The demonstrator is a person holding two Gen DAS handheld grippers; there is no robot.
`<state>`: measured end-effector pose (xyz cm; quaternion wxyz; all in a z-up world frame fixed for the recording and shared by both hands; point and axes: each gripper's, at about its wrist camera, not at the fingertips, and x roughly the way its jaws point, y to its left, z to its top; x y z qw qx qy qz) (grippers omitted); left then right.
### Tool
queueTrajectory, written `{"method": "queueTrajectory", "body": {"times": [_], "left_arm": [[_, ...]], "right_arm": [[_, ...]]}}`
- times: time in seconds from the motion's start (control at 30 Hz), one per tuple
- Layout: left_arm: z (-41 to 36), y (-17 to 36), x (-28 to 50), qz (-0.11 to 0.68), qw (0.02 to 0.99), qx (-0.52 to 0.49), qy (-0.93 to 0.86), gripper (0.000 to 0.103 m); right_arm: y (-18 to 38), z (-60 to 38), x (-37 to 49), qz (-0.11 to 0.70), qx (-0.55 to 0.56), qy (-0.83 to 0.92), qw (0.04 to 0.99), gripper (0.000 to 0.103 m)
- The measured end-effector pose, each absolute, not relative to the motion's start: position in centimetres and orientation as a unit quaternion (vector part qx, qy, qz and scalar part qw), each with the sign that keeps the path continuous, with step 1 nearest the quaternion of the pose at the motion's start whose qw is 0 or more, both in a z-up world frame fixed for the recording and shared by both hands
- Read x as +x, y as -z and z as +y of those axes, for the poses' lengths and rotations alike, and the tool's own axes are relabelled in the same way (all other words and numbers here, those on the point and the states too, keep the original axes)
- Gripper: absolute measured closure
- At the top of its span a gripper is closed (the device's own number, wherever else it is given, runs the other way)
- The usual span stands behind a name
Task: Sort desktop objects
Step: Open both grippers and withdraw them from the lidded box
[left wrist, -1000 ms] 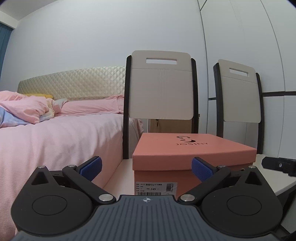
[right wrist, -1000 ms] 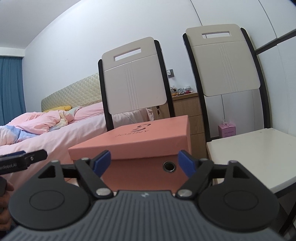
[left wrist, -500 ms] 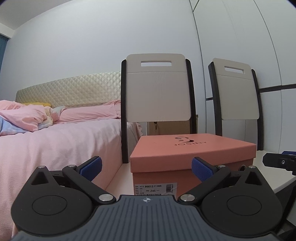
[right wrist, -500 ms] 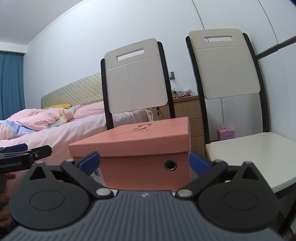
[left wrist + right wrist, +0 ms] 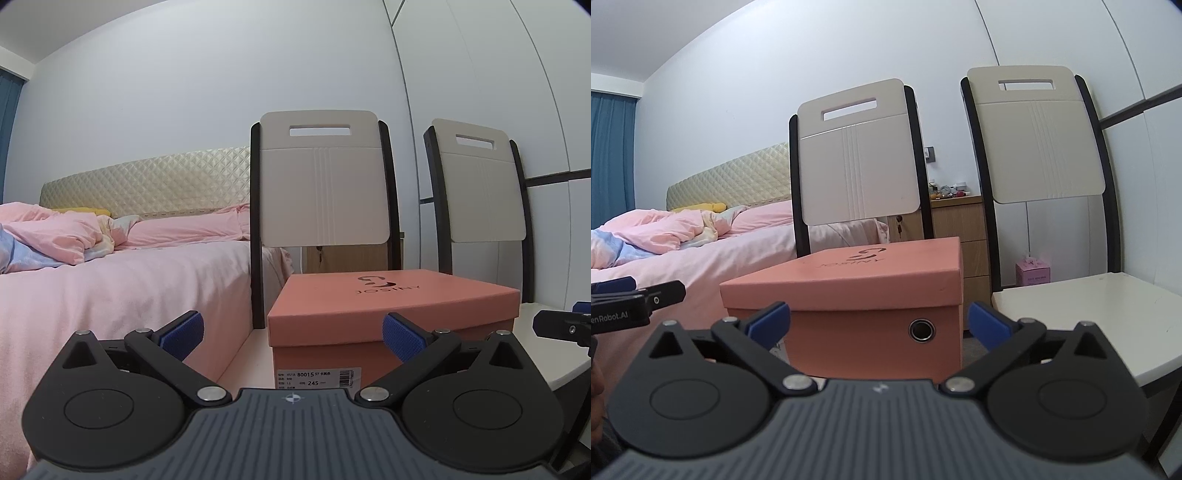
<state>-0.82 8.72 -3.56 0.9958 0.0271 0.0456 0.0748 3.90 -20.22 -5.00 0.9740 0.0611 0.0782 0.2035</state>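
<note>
**Two open grippers facing a lidded shoe box on a chair seat**

Left to right, with the shoe box as landmark. Far left of the box lies the bed with pink bedding, its edge just beside the chair that carries the box. The left gripper points level at the labelled end of the box; its jaws stand wide apart with nothing between the blue pads, and it holds nothing. The box, salmon-coloured with its lid on, rests on the left chair seat, in front of the chair's backrest. To the right of the box the right gripper faces the box's corner and the long side that bears a metal-ringed vent hole; its jaws are likewise spread to their full width, empty, short of the cardboard. Farther right stands a second chair, its white seat bare; a small pink carton sits on the floor behind it.

Handling, as a judgement: the box is stiff cardboard, probably light, though its contents cannot be told. The lid appears to be a loose slip fit, so a pinch on the lid rim alone would likely lift only the lid. For moving the whole box, the walls below the lid, held from opposite sides by both grippers, offer firmer purchase; the surface looks smooth and may slide under a light squeeze.
</note>
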Motion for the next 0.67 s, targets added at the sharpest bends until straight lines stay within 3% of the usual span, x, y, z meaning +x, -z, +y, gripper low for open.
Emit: {"method": "queueTrajectory", "body": {"times": [0.67], "left_arm": [[8.48,3.79,-0.91,0.049,0.995,0.037,-0.078,0.0]], "right_arm": [[5.06,-20.14,4.02,0.078,0.059,-0.201,0.975,0.0]]}}
